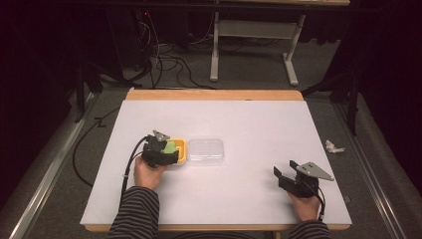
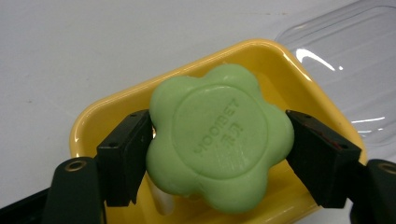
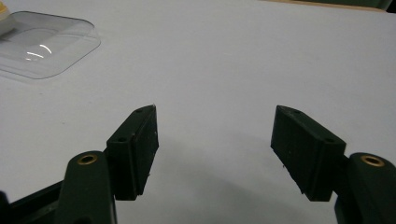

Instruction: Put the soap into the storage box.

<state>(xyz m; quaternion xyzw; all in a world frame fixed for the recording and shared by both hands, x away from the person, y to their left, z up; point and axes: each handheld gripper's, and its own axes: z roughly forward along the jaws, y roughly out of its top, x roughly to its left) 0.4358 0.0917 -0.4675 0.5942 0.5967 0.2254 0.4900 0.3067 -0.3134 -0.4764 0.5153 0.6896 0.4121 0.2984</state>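
A green flower-shaped soap bar [image 2: 222, 137] with raised lettering hangs over the yellow soap dish [image 2: 112, 105], and my left gripper [image 2: 219, 149] is shut on it, one pad on each side. In the high view that left gripper [image 1: 161, 149] sits at the dish's [image 1: 181, 152] left end, with the green soap [image 1: 170, 148] just visible. A clear plastic lid [image 1: 205, 151] lies right beside the dish on its right. My right gripper [image 1: 284, 178] rests near the table's front right, open, with bare white surface between its jaws [image 3: 217, 149].
The white table cover [image 1: 239, 124] spreads wide around the dish. The clear lid [image 3: 42, 42] lies far left of my right gripper. A crumpled white scrap [image 1: 333, 146] lies off the table's right edge. Cables and a table frame [image 1: 254, 30] stand on the floor beyond.
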